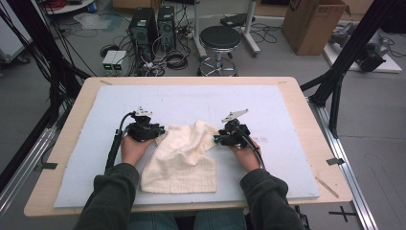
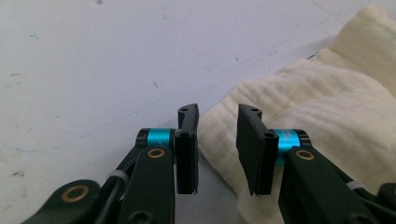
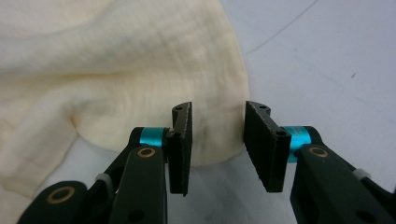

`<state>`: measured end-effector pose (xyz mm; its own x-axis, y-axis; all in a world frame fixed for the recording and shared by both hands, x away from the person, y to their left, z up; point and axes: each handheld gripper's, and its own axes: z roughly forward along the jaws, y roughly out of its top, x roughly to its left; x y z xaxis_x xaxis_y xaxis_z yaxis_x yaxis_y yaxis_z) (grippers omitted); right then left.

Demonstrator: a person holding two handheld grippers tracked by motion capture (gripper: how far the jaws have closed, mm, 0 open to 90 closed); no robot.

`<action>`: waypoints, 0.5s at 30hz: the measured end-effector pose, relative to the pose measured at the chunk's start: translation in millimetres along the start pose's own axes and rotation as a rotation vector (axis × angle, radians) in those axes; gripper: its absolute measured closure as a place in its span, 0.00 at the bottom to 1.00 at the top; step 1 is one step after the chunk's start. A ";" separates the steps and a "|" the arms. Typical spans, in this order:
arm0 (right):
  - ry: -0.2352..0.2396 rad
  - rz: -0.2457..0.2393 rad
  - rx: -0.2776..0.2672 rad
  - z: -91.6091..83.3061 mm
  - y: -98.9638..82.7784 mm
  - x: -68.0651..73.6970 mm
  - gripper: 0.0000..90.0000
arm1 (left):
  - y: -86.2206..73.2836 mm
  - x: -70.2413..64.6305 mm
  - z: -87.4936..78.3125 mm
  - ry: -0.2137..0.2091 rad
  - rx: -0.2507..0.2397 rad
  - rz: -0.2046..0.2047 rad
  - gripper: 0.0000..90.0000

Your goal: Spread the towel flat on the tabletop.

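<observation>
Now your left gripper (image 1: pixel 158 130) and right gripper (image 1: pixel 218 139) flank the cloth (image 1: pixel 184 155), fingers part-open, each straddling a top corner, nothing pinched.

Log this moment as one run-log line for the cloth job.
cloth: rumpled on mat | left gripper: open at cloth edge | right gripper: open at cloth edge | held: nothing

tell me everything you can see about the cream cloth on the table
The cream cloth is a soft woven towel with a faint grid texture. It lies rumpled on the pale blue mat, flat toward the person, bunched into folds at the far end. Its far corners sit in the gaps of the open left gripper and right gripper, unpinched.
</observation>
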<state>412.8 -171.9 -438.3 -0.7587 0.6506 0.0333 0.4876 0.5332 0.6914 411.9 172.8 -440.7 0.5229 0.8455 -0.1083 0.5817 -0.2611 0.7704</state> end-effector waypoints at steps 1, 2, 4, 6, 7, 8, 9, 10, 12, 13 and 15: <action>0.007 0.018 -0.025 0.2 -3.1 -1.1 0.71 | -0.4 -0.4 0.8 0.007 0.007 0.000 0.76; 0.007 0.018 -0.025 0.2 -3.1 -1.1 0.71 | -0.9 0.1 1.4 0.014 0.017 0.005 0.76; 0.014 0.023 -0.035 0.0 -4.5 -2.8 0.75 | -1.2 0.2 1.5 0.022 0.019 0.008 0.79; 0.023 0.015 -0.033 0.0 -4.3 -3.1 0.81 | -1.0 -2.0 1.5 0.047 0.026 0.039 0.81; 0.023 0.015 -0.033 0.0 -4.3 -3.1 0.81 | -1.0 -2.0 1.5 0.047 0.026 0.039 0.83; 0.029 0.011 -0.036 0.4 -4.3 -3.3 0.84 | -1.0 -2.1 1.5 0.051 0.026 0.038 0.83; 0.035 0.007 -0.037 0.7 -4.2 -3.2 0.88 | -1.1 -2.0 1.7 0.048 0.024 0.038 0.86; 0.044 -0.007 -0.041 1.6 -3.7 -3.2 0.92 | -1.1 -2.0 1.7 0.039 0.025 0.041 0.93; 0.050 -0.017 -0.040 1.3 -3.1 -3.0 0.93 | -1.0 -3.0 1.4 0.033 0.027 0.056 0.96; 0.041 -0.030 -0.041 0.5 -2.6 -1.9 0.93 | -0.8 -5.3 -0.1 0.046 0.028 0.091 0.97; 0.043 -0.041 -0.069 -3.9 -0.9 -1.1 0.93 | -0.5 -6.3 -3.2 0.057 0.031 0.122 0.97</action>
<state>411.5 -175.2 -436.1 -0.7956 0.6048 0.0339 0.4263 0.5192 0.7407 406.3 169.0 -438.5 0.5553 0.8314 0.0212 0.5355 -0.3769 0.7558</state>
